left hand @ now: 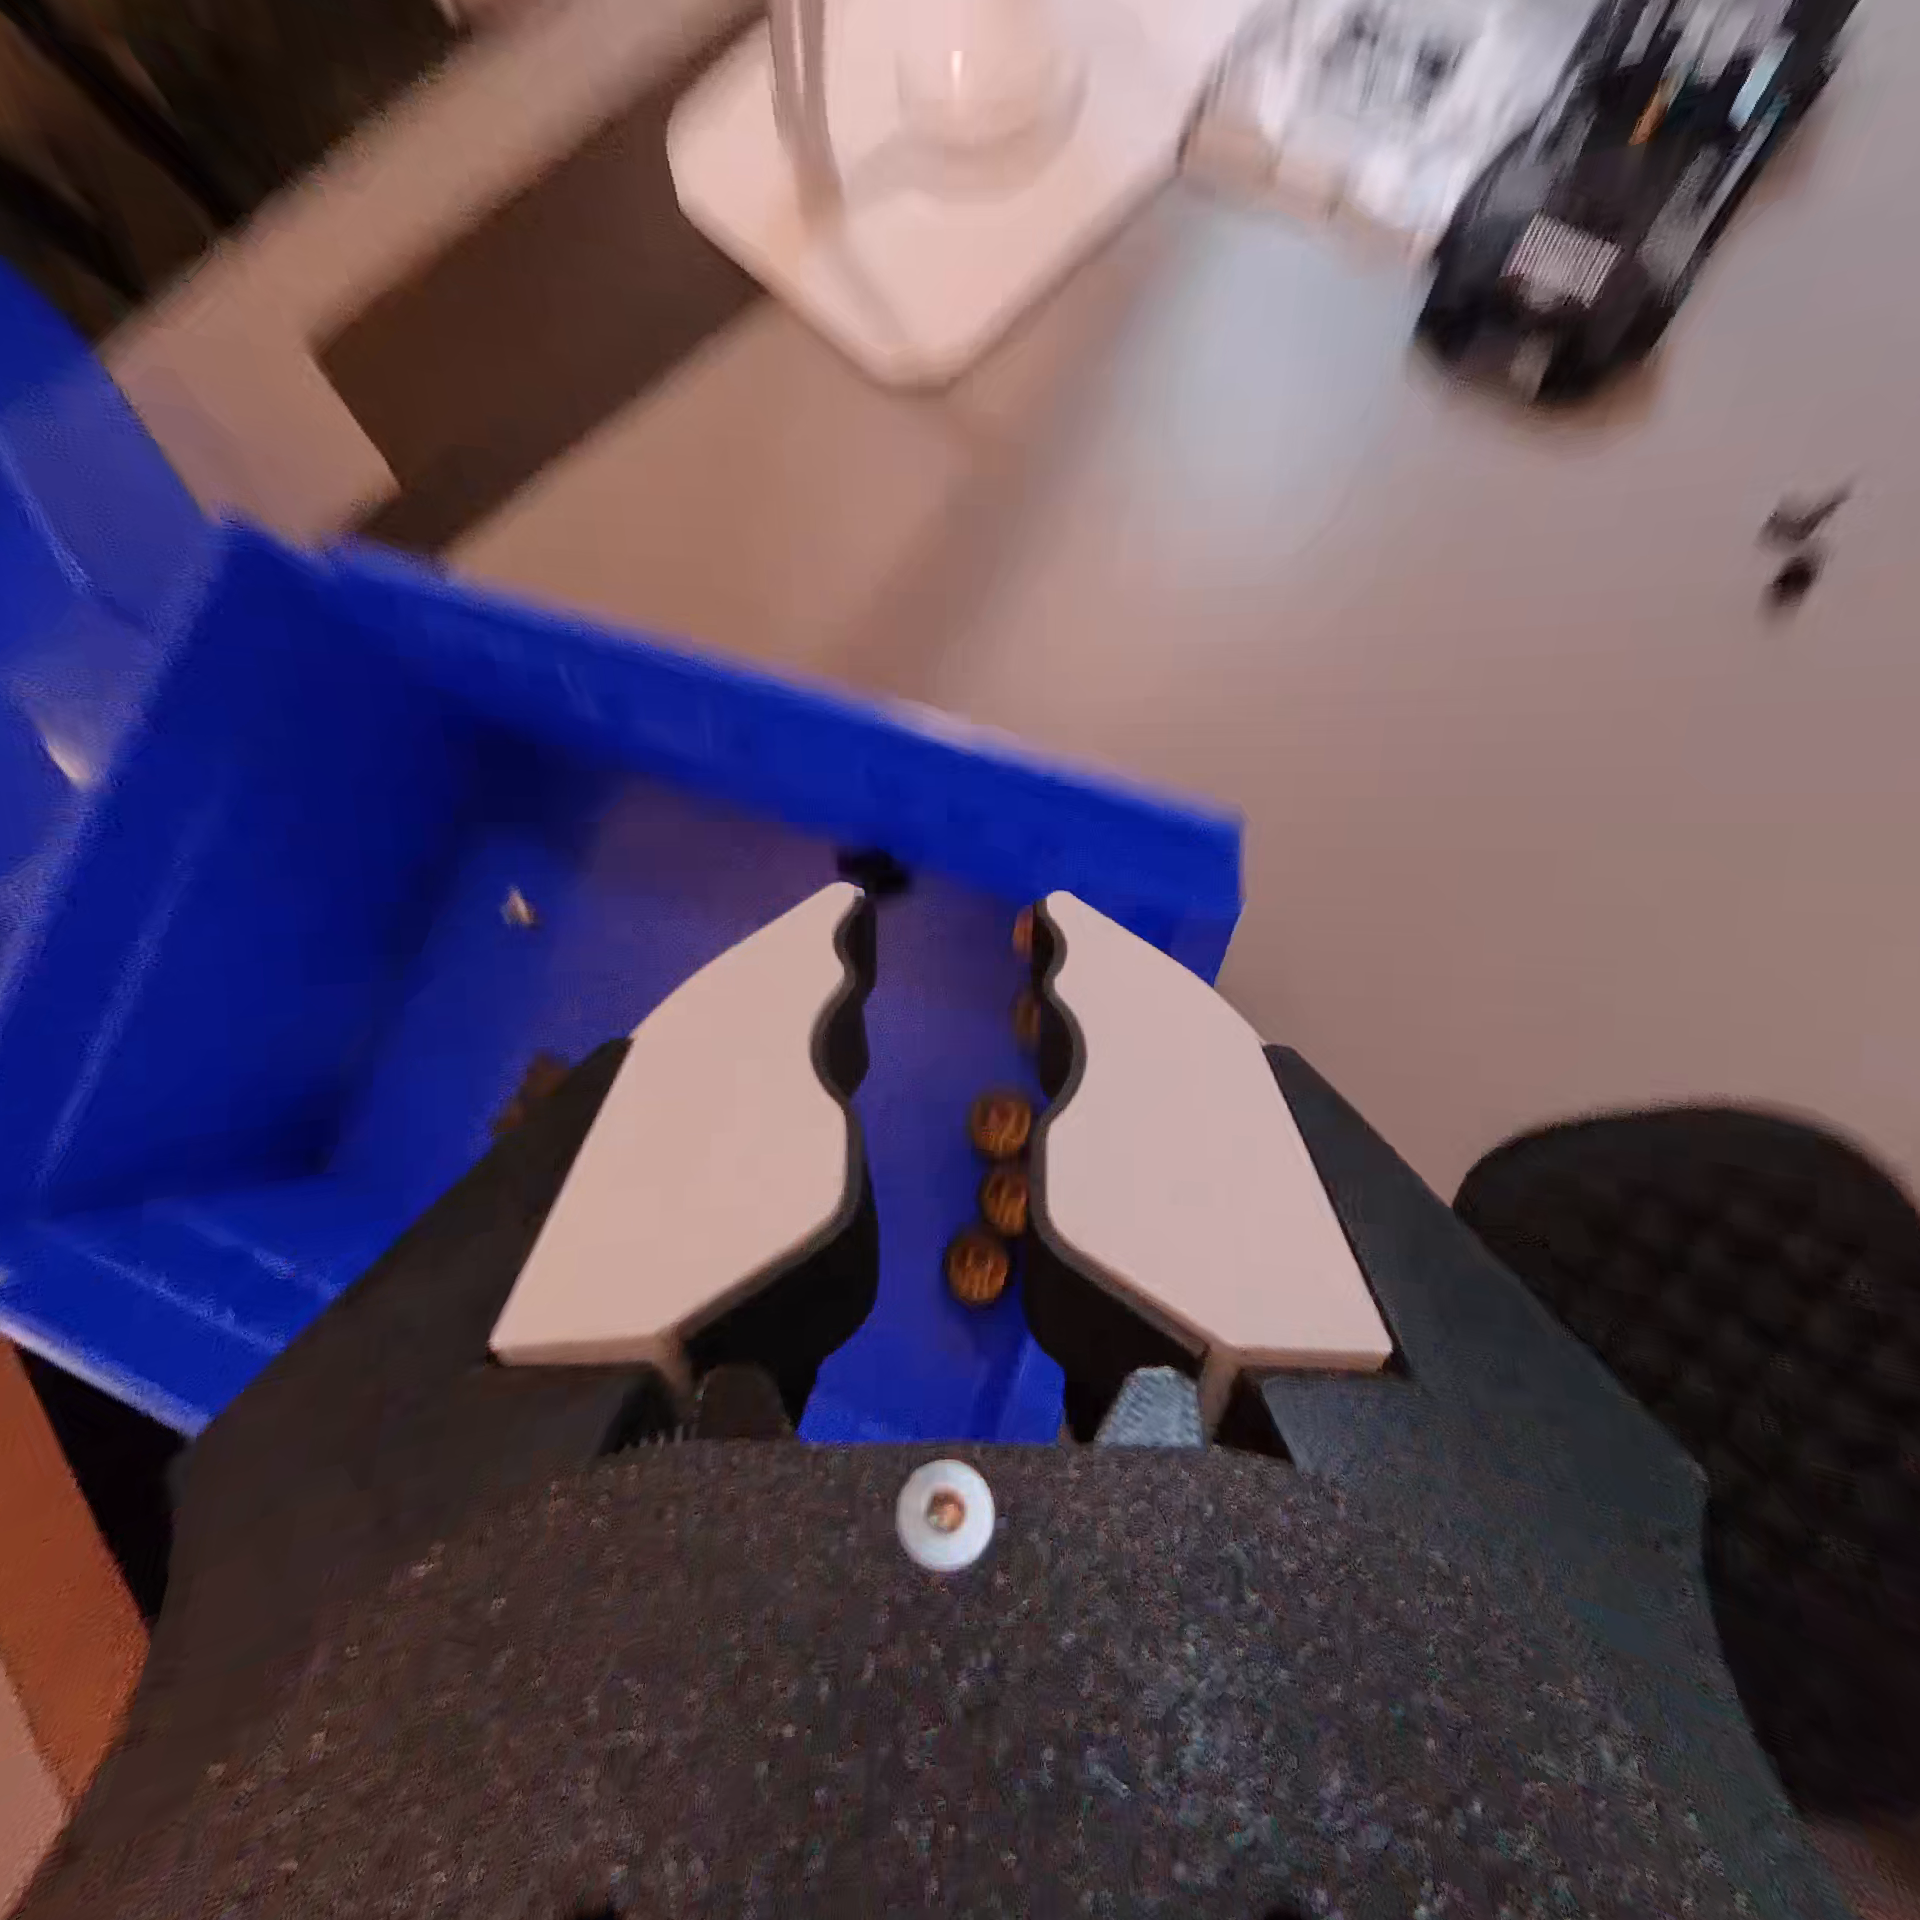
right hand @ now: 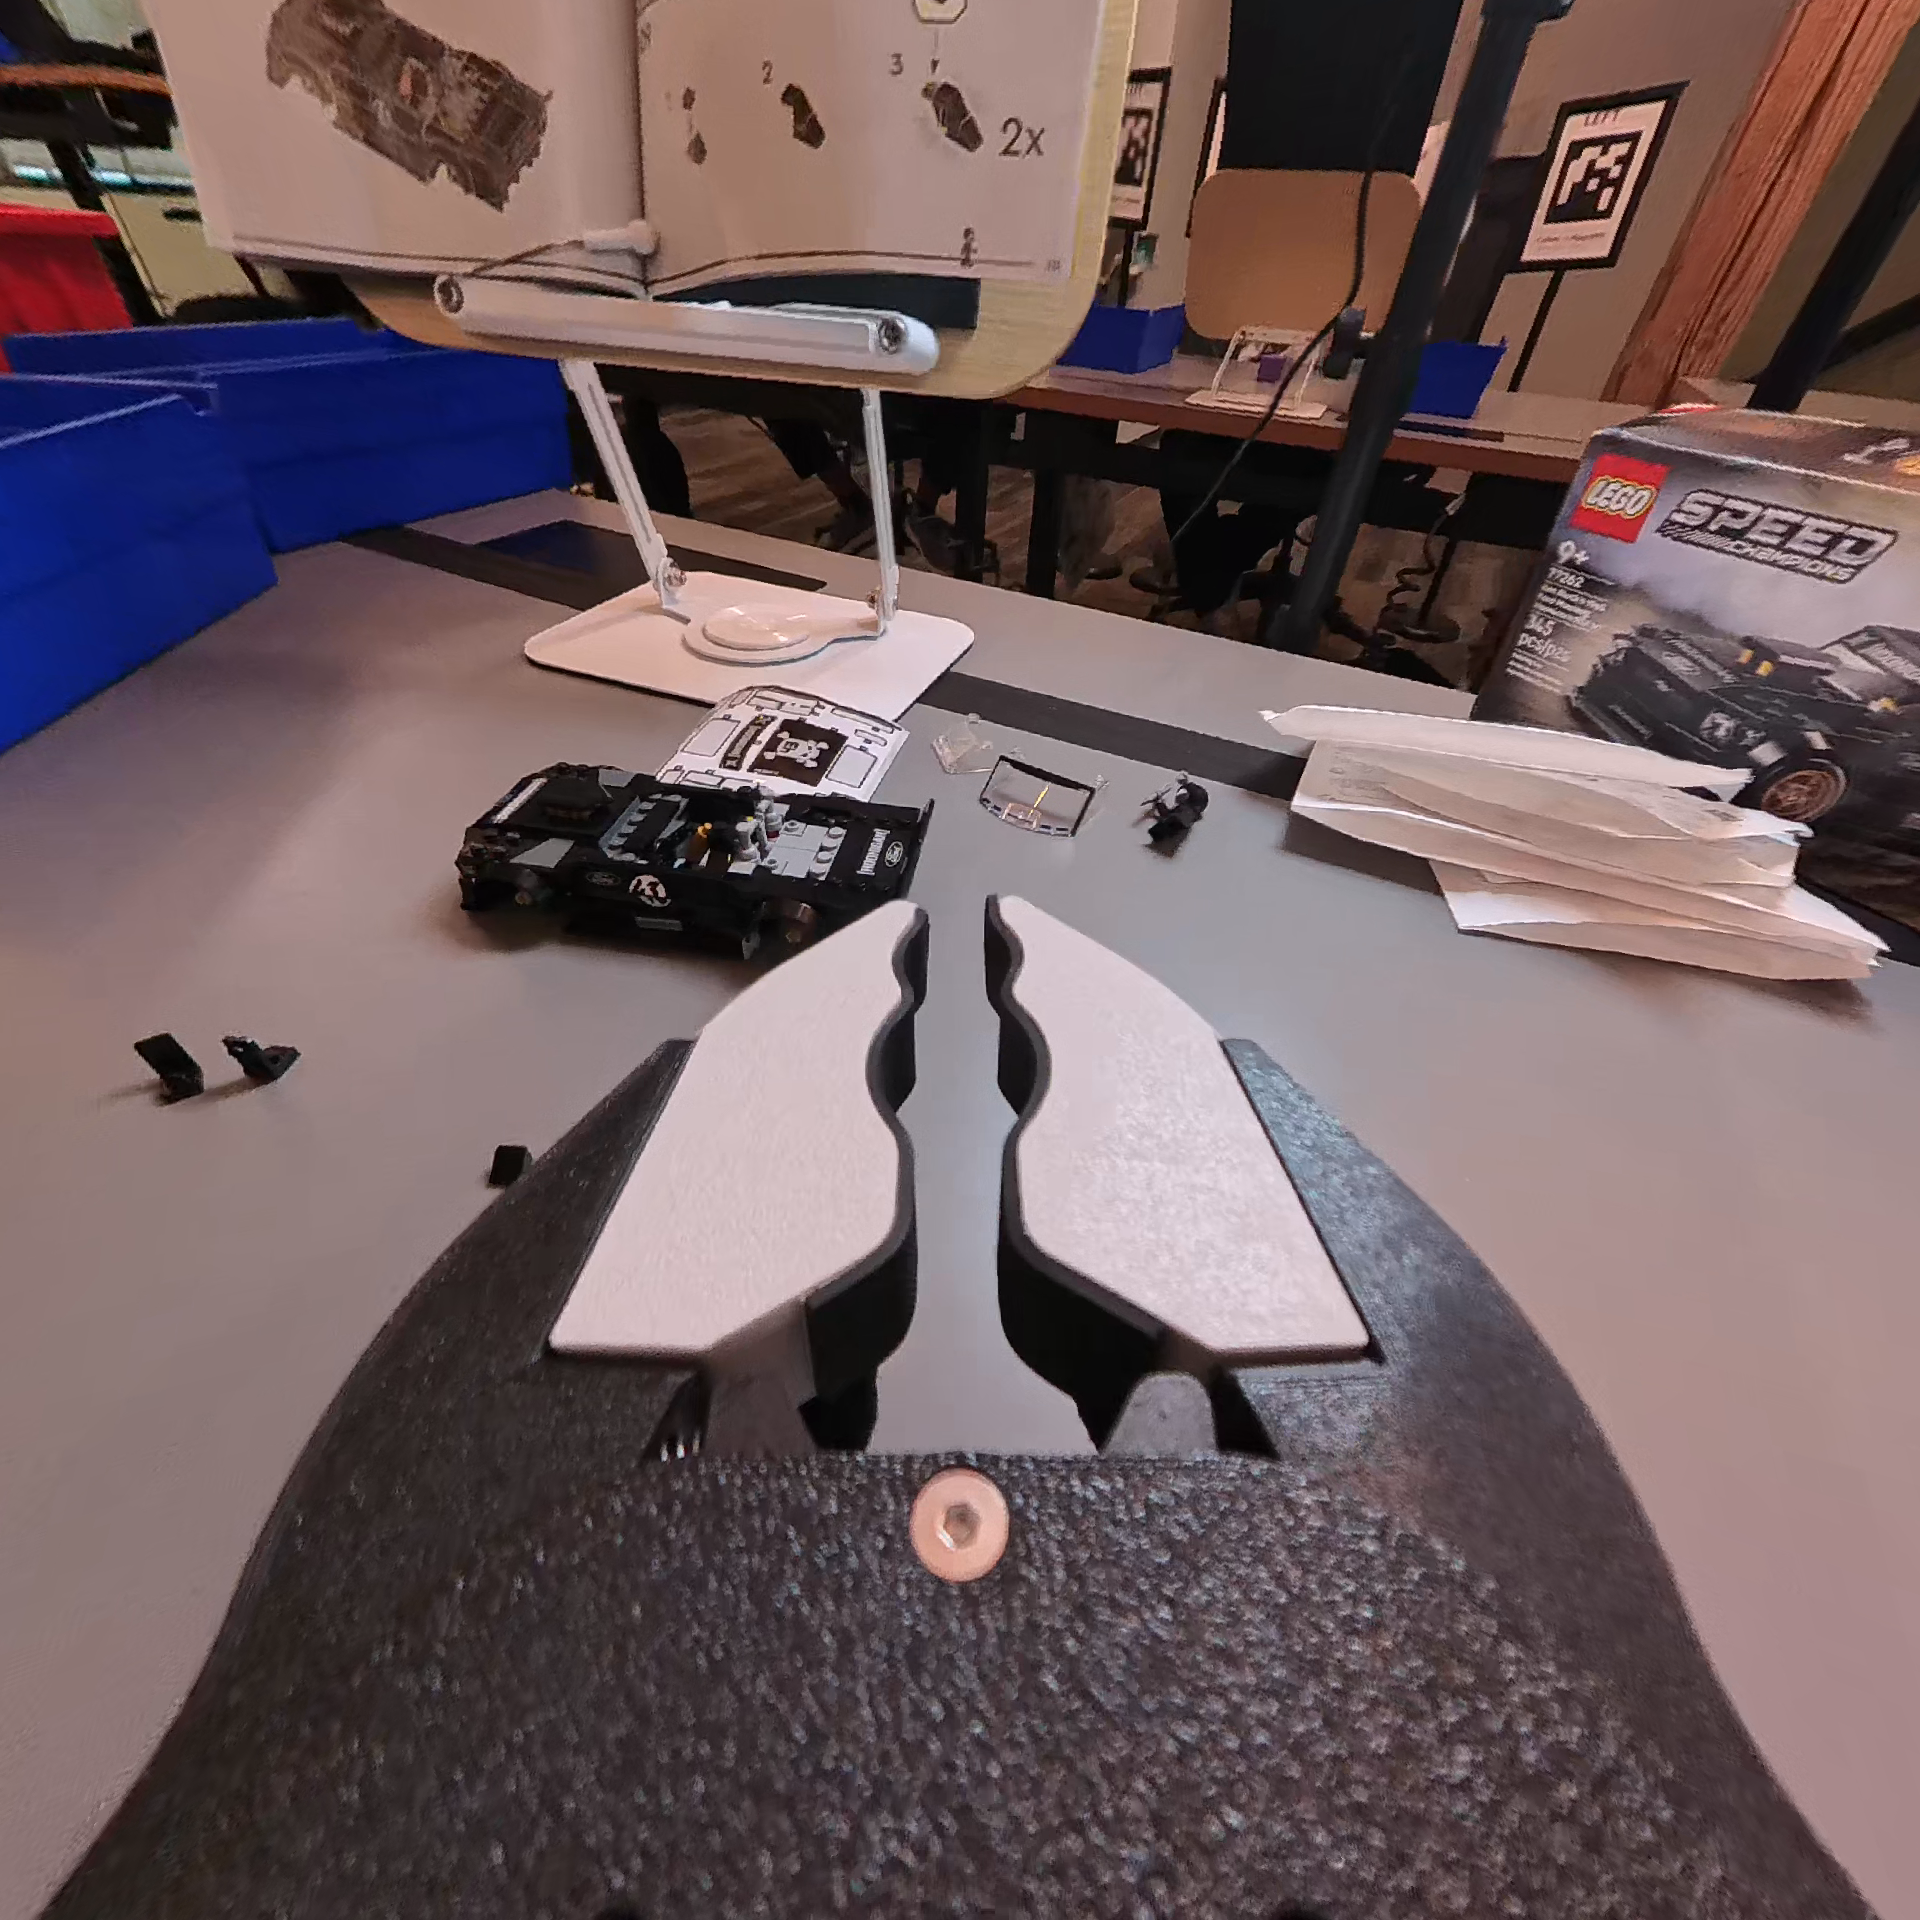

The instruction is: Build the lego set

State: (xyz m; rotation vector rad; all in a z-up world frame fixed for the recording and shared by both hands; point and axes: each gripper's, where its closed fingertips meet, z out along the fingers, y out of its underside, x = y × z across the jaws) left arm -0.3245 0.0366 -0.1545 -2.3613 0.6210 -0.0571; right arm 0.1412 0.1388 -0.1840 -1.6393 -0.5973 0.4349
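blue bin (left hand: 312, 831) — motion-blurred, cropped left | lego car (left hand: 1621, 208) — smeared

One car (right hand: 691, 854), three loose black pieces (right hand: 169, 1062), one box (right hand: 1756, 613).

Blue bin (left hand: 727, 727) w/ striped brown-gold wheels (left hand: 1000, 1124); black car (right hand: 691, 857), grey table (right hand: 1455, 1195)

Left wrist view: we look steeply down over the left gripper (left hand: 951, 904) into a blue bin (left hand: 312, 883), very close, frame blurred. Right wrist view: we sit low over the grey table (right hand: 1455, 1195), facing level across it along the right gripper (right hand: 956, 909) toward the book stand (right hand: 748, 634). Both views share the black lego car (right hand: 691, 847), the stand's white base and the tabletop.
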